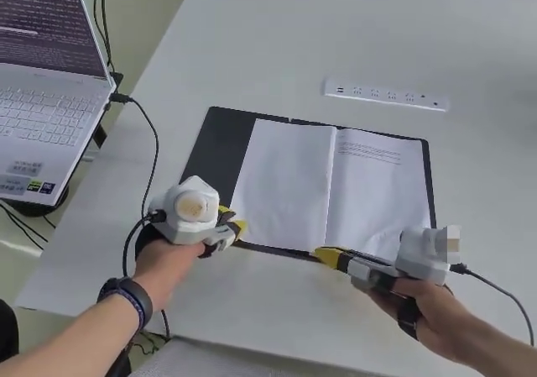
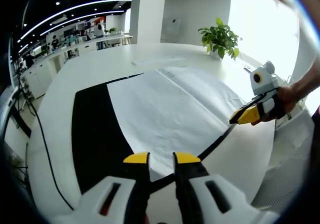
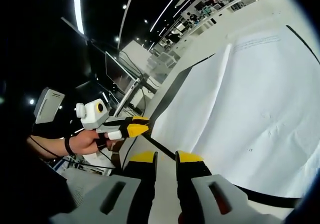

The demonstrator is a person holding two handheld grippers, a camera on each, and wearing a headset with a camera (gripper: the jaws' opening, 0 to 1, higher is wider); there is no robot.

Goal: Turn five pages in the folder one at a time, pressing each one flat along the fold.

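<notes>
An open black folder [image 1: 220, 146] lies on the white table, its white pages [image 1: 289, 184] spread flat on both sides of the fold. My left gripper [image 1: 236, 228] is shut on nothing, just off the folder's near left edge; its yellow tips [image 2: 161, 159] sit over the page's near corner. At the near right edge my right gripper [image 1: 325, 257] is also shut and holds nothing, hovering by the folder's rim [image 3: 166, 157]. Each gripper faces the other across the folder: the right gripper [image 2: 243, 116] and the left gripper [image 3: 136, 129] both look shut.
An open laptop [image 1: 42, 100] stands at the far left with a black cable [image 1: 153, 146] running along the table. A white power strip [image 1: 386, 95] lies behind the folder. The table's near edge [image 1: 252, 339] is close to both hands. A potted plant [image 2: 220, 37] stands farther off.
</notes>
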